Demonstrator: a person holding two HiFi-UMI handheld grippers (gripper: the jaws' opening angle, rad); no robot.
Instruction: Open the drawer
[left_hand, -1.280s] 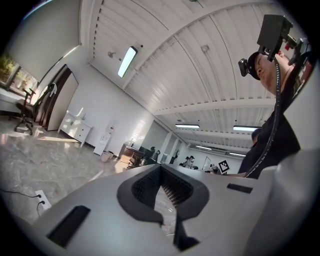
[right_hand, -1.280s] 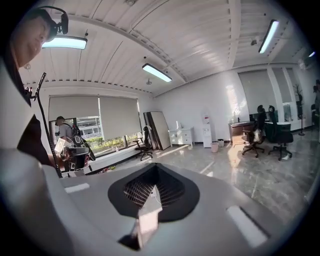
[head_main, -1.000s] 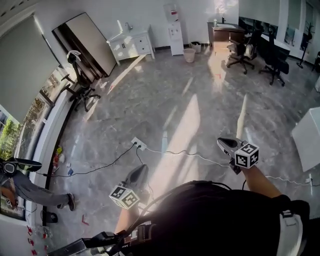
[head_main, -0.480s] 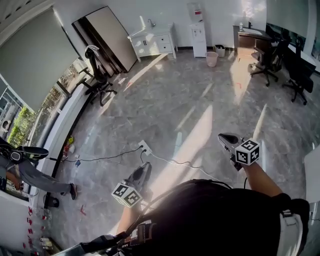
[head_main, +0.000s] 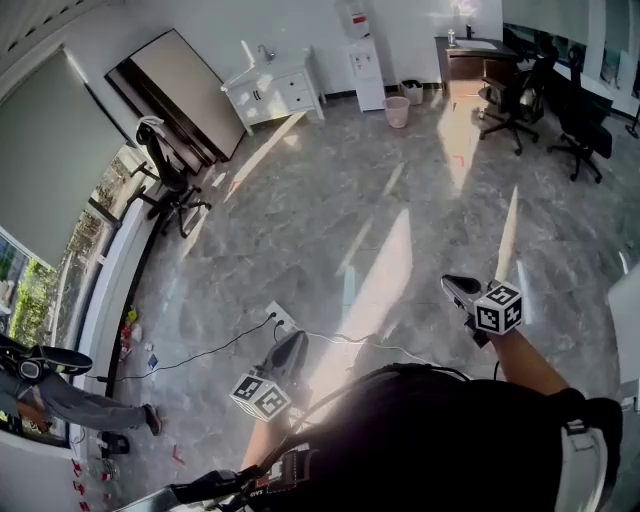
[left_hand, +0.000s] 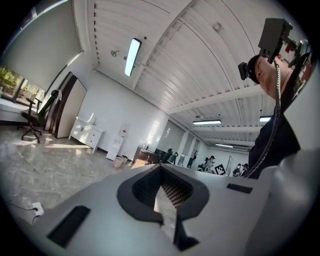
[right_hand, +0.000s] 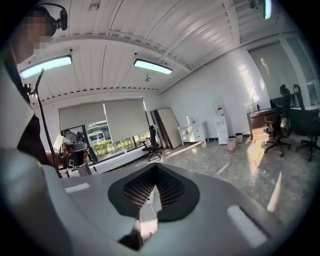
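A white cabinet with drawers (head_main: 275, 92) stands against the far wall, well away from both grippers. It also shows small in the left gripper view (left_hand: 86, 134) and the right gripper view (right_hand: 194, 133). My left gripper (head_main: 290, 347) is held over the grey marble floor at low centre, its jaws together with nothing between them (left_hand: 161, 170). My right gripper (head_main: 456, 285) is held out to the right, also shut and empty (right_hand: 154, 169). Both point across the open floor toward the far wall.
A white socket strip (head_main: 281, 321) with cables lies on the floor just ahead. A black office chair (head_main: 165, 190) and a large dark panel (head_main: 180, 90) stand at the left. Water dispenser (head_main: 360, 60), pink bin (head_main: 397, 112), desk and chairs (head_main: 510, 100) line the back. A person (head_main: 60, 400) stands at far left.
The view has swung right, then back left. The socket strip now sits lower in view, nearer me. Both grippers keep the same pose, jaws still together.
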